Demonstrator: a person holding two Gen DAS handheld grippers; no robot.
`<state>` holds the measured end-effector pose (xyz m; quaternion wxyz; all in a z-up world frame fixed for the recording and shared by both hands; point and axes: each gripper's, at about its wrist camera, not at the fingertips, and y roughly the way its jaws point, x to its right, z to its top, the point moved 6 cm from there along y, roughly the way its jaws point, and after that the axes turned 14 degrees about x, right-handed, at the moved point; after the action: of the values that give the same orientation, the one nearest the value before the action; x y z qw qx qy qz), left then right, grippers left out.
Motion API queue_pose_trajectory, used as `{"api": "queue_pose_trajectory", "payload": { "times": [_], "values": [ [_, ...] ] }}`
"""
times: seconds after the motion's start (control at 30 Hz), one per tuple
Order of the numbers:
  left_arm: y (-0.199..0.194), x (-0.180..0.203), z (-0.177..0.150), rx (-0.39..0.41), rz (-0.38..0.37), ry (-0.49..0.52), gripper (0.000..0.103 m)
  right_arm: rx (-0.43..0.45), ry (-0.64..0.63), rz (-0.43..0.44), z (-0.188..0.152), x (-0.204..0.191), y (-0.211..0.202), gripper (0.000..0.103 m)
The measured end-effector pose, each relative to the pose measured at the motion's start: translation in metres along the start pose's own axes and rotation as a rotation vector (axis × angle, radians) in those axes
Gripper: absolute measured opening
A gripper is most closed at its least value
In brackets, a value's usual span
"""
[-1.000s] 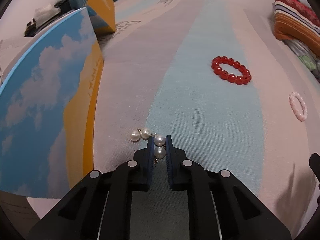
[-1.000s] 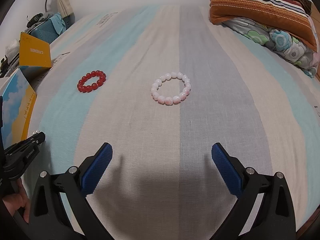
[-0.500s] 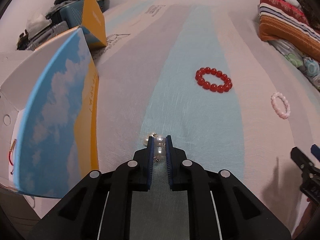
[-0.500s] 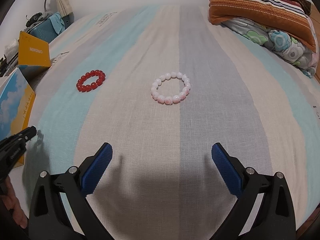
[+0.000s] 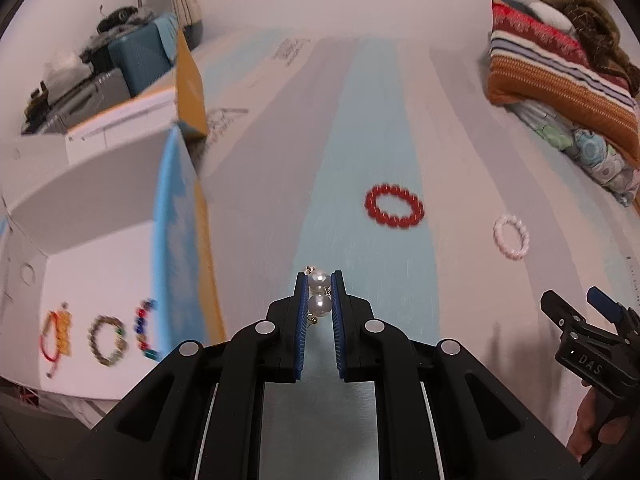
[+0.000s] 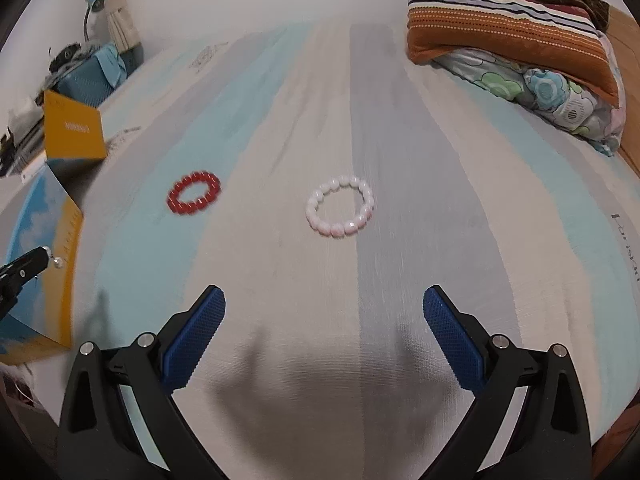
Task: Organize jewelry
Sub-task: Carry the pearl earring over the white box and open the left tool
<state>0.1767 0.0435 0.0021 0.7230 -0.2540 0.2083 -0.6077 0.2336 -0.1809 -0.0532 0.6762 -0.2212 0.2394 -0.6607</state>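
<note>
My left gripper [image 5: 319, 280] is shut on a white pearl piece [image 5: 319, 292] and holds it lifted above the striped bedspread, beside the open white box [image 5: 100, 248]. The box holds several bracelets [image 5: 108, 340]. A red bead bracelet [image 5: 394, 206] and a pale pink bead bracelet [image 5: 511, 237] lie on the bed ahead. My right gripper [image 6: 324, 300] is open and empty over the bed, short of the pink bracelet [image 6: 340, 211]; the red bracelet [image 6: 195, 197] lies to its left. The left gripper [image 6: 36, 258] with pearls shows at the far left of the right wrist view.
The box's blue-and-orange lid flap [image 5: 180, 240] stands upright between the bed and the box interior. Folded blankets and pillows [image 6: 512, 44] are stacked at the back right. A blue suitcase and clutter [image 5: 132, 52] stand beyond the box.
My left gripper has risen off the bedspread with the pearls and the box interior has come into its view. The right gripper has stayed open and almost still.
</note>
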Motion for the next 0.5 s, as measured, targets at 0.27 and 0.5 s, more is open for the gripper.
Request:
{"api": "queue_pose_trajectory", "payload": {
  "times": [0.27, 0.5],
  "values": [
    [-0.042, -0.052, 0.037, 0.06, 0.051, -0.012, 0.011, 0.06, -0.025, 0.02, 0.032, -0.034, -0.035, 0.095],
    [-0.059, -0.119, 0.038, 0.058, 0.124, -0.047, 0.011, 0.101, -0.053, 0.081, 0.049, -0.088, -0.058, 0.095]
  ]
}}
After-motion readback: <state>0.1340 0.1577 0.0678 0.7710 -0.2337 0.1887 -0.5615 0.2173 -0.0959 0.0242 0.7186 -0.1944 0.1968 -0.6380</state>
